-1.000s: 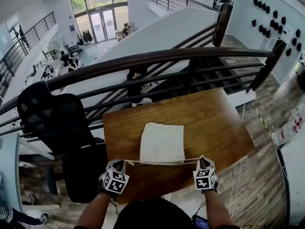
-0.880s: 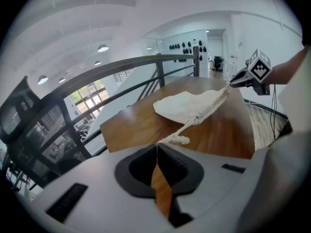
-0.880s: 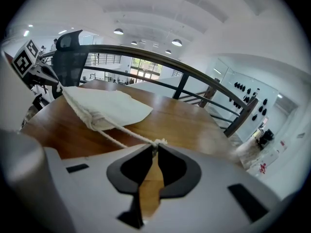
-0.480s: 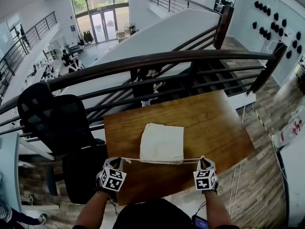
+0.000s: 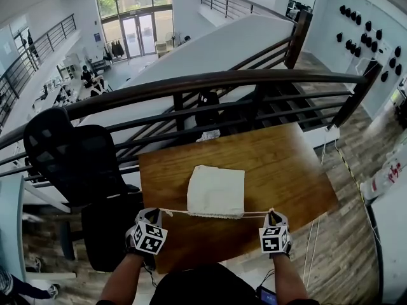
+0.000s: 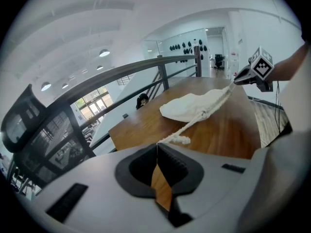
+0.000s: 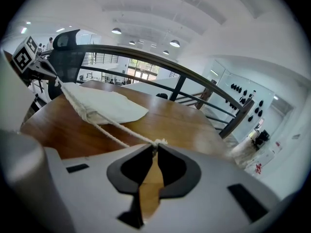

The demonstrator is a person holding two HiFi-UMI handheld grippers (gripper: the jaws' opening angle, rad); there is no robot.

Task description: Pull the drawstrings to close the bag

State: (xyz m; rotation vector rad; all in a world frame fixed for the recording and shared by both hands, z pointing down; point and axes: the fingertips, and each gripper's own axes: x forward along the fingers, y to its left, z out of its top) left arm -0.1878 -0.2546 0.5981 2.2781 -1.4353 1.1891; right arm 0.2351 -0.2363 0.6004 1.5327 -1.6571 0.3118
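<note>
wooden table [image 5: 286,164] carries the cream cloth bag [image 5: 216,191] at its middle, mouth toward the person. each drawstring [image 5: 256,215] end is pinched in closed jaws, left gripper [image 5: 158,213] and right gripper [image 5: 271,213]. best pull outward evenly, low, so the bag cinches without sliding.

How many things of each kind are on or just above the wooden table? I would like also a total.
Cloth bag: 1
Drawstring ends: 2 (left drawstring end, right drawstring end)
Grippers: 2 (left gripper, right gripper, each shut on one end)
Total: 5
</note>
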